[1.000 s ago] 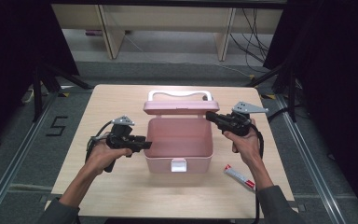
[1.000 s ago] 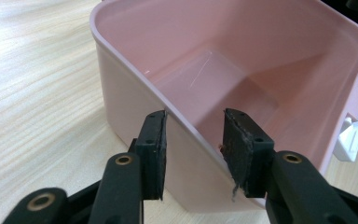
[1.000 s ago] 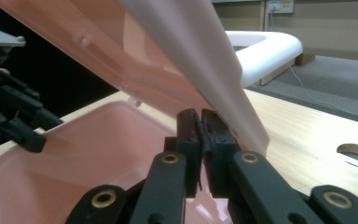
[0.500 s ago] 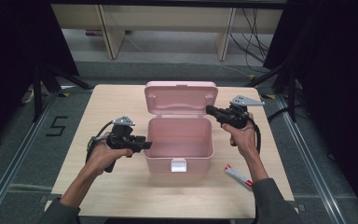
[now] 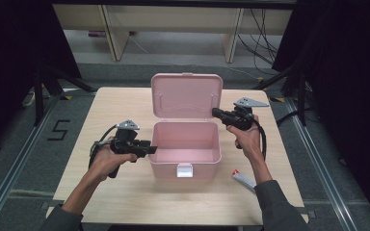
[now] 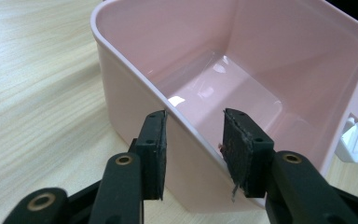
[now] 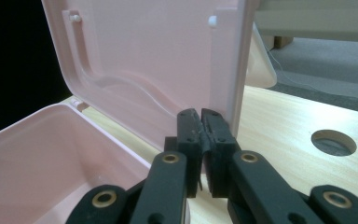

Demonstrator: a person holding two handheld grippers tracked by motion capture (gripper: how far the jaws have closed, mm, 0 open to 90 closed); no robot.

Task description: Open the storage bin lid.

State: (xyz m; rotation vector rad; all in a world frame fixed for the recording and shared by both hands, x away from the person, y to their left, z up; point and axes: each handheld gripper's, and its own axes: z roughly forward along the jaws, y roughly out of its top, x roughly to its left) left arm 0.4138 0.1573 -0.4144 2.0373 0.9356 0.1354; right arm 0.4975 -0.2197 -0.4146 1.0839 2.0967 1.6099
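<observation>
From the high view, I am seeing the pink plastic box [image 5: 186, 149] mid-table with its lid [image 5: 186, 96], flat a second ago, now standing upright; its long axis is running side to side, open table all round; in the left gripper view, my left gripper [image 6: 193, 140] is straddling the box's wall, pads apart, not clamping; in the right gripper view, my right gripper [image 7: 201, 123] is pinched shut, empty, at the lid's edge.

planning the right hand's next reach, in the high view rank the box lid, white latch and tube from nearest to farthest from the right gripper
1. Box lid: right at the right gripper tip.
2. White latch: on the box's front wall.
3. Tube: on the table by the right forearm, about as far as the latch; too close to call.
</observation>
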